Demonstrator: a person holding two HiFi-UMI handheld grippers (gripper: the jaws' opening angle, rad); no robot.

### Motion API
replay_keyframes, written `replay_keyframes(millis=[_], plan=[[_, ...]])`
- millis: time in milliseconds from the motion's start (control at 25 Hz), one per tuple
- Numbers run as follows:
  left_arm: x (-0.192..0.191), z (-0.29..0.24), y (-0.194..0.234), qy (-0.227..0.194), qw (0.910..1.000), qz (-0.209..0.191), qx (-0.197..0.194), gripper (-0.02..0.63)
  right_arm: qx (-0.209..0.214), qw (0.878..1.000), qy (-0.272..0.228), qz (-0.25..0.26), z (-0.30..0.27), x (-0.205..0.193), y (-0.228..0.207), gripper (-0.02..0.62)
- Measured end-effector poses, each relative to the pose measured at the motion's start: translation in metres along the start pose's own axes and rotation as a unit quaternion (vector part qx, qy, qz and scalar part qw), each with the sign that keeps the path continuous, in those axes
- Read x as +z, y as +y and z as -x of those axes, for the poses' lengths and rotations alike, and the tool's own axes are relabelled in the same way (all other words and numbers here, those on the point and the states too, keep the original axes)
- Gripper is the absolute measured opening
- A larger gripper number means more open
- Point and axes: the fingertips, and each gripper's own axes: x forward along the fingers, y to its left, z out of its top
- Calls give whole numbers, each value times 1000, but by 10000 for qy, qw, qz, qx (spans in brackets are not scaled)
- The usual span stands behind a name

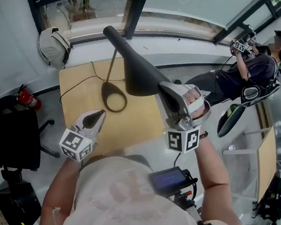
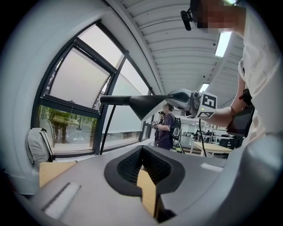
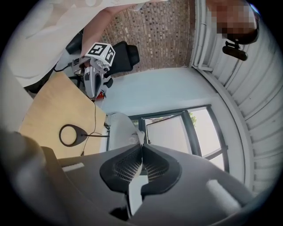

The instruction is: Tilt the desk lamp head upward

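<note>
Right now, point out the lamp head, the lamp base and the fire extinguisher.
lamp head (image 1: 137, 70), head view, middle of the shade.
lamp base (image 1: 112, 86), head view, thick top of the ring.
fire extinguisher (image 1: 29, 101), head view, red body.

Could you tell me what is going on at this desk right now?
A person holds a gripper in each hand over a wooden desk. A black lamp's ring base stands on it. The right gripper is raised to the wide end of the lamp head, with its jaws shut and nothing visible between them. Whether it touches the head is unclear. The head sits roughly level. The left gripper waits low over the desk, shut and empty.
</note>
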Motion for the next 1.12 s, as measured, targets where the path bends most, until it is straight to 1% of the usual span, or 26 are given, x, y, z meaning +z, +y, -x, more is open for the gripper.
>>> replay_keyframes(millis=[160, 280, 480, 600, 840, 1120], plan=[[4, -5, -3, -10, 9999, -11, -104, 0, 342, 9993, -8, 180, 1, -2, -16, 17], [4, -5, -1, 5, 9999, -4, -157, 0, 684, 9973, -16, 283, -3, 2, -29, 15], [6, -6, 4, 6, 9998, 18, -213, 0, 1362, 9899, 29, 386, -13, 8, -53, 17], [7, -7, 4, -8, 9997, -6, -250, 0, 1654, 9849, -47, 503, -20, 15, -68, 17], [11, -8, 3, 43, 9991, -199, -360, 0, 2051, 9774, 33, 520, -30, 13, -80, 18], [10, -8, 4, 122, 9986, -244, -448, 0, 2307, 9715, 45, 543, -36, 16, -91, 17]])
